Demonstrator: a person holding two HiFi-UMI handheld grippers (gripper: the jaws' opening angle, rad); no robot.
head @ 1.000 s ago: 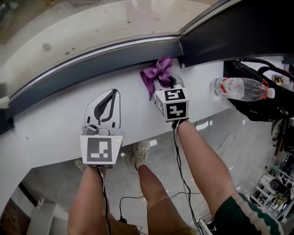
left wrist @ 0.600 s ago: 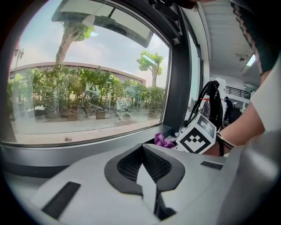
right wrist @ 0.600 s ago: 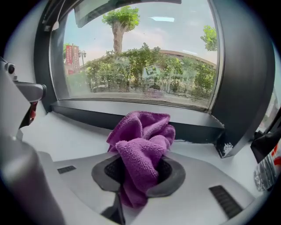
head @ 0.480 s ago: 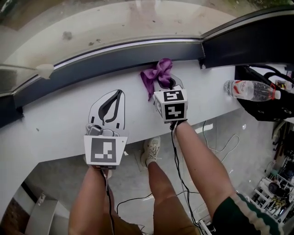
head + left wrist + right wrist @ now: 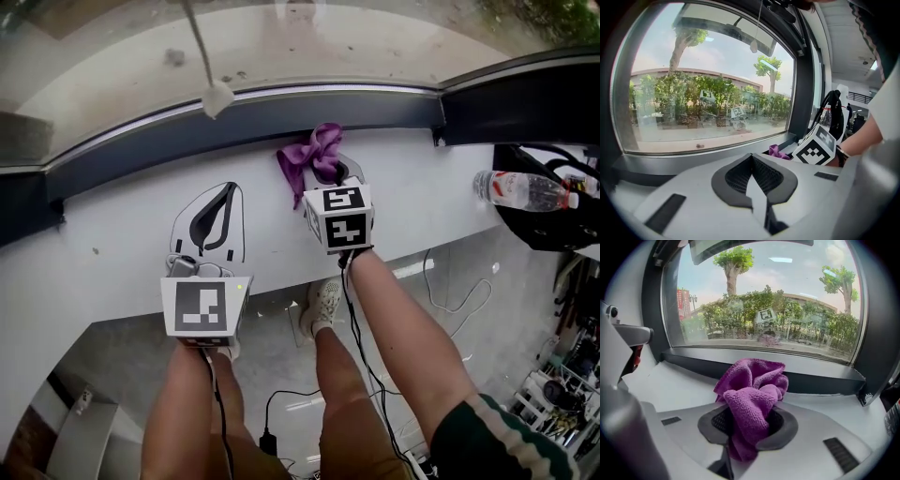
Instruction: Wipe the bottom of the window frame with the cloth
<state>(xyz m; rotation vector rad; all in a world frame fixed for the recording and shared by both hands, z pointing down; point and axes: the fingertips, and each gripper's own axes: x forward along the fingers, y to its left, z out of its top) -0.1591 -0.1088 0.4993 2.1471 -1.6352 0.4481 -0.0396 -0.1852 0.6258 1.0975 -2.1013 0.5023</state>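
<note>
Right, head view first: the right gripper [image 5: 326, 176] has its tongs clamped on the purple cloth [image 5: 311, 155], which is bunched at the back edge of the white sill [image 5: 112, 253], up against the dark window frame [image 5: 281, 108]. It sits roughly midway along the bottom rail. The left gripper [image 5: 225, 197] rests over the sill nearer its front edge, tongs pressed together, nothing in them. Away at the sill's right end lies a water bottle [image 5: 525, 189], well apart from the work.

Over to the left gripper view: the left gripper [image 5: 751, 160] has its tongs closed tip to tip and is empty. Beyond them runs the frame's bottom rail [image 5: 693, 158], and off to the right a scrap of the cloth [image 5: 776, 151] peeks out beside the other gripper's marker cube [image 5: 815, 145].

Now the right gripper view: the right gripper [image 5: 750, 427] is biting firmly on the cloth [image 5: 752, 394], which spills up over the tongs in a thick wad. Just behind it sits the dark rail [image 5: 811, 380], running off to both sides.

As for progress, I judge the cloth is in hand and at the rail, so the pickup is done and the wiping is what remains. Nothing shows which stretch is already clean, so the rail on both sides of the wad looks left to cover.
</note>
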